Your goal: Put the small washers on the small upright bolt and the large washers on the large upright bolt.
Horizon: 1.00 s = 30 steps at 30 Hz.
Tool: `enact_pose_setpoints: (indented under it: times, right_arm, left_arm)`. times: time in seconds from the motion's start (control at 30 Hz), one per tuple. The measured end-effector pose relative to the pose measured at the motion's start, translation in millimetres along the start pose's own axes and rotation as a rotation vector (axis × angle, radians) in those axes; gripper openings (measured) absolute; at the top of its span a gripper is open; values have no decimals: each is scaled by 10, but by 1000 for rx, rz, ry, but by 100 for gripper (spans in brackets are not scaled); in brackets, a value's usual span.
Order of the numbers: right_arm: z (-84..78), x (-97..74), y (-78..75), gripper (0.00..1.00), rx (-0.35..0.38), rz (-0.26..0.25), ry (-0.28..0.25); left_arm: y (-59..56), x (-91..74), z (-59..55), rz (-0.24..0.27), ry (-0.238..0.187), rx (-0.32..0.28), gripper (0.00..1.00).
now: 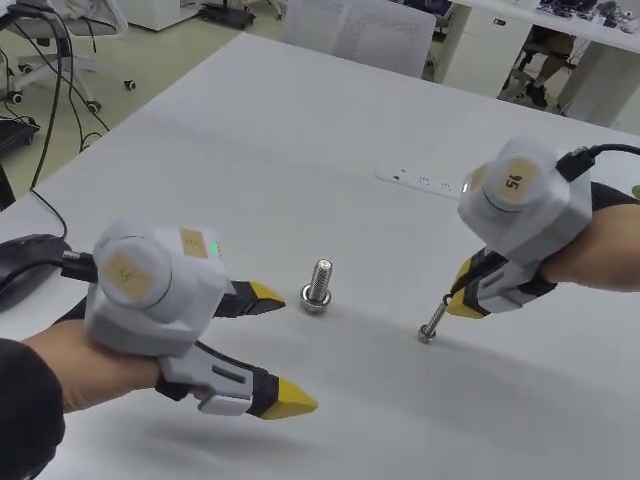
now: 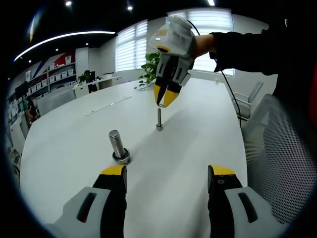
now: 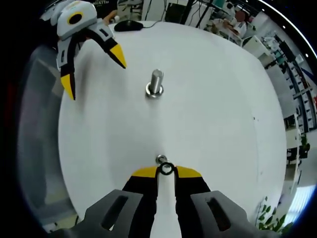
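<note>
The large bolt stands upright mid-table with a washer around its base. To its right stands the thin small bolt. My right gripper hovers just above the small bolt's top, shut on a small washer held between its yellow tips, right next to the bolt's tip. My left gripper is open and holds nothing, low over the table just left of the large bolt. From the left gripper view, the right gripper hangs over the small bolt.
A white power strip lies on the white table behind the bolts. A black mouse and cable sit at the left edge. A mesh chair stands by the table's side.
</note>
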State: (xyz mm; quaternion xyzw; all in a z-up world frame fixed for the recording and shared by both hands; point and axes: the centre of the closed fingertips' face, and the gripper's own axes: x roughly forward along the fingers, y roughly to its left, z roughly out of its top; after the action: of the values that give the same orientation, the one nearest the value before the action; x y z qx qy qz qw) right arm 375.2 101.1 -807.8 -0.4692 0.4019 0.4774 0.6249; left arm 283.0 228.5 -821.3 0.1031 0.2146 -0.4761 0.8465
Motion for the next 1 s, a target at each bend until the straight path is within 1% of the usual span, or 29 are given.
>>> enact_pose_setpoints:
  times: [0.3, 1.0]
  right_arm:
    - [-13, 42, -16, 13, -5, 6, 9]
    - [-10, 143, 8, 13, -7, 31, 24]
  left_arm:
    - [9, 0, -6, 4, -1, -4, 66]
    - [12, -31, -1, 17, -2, -7, 66]
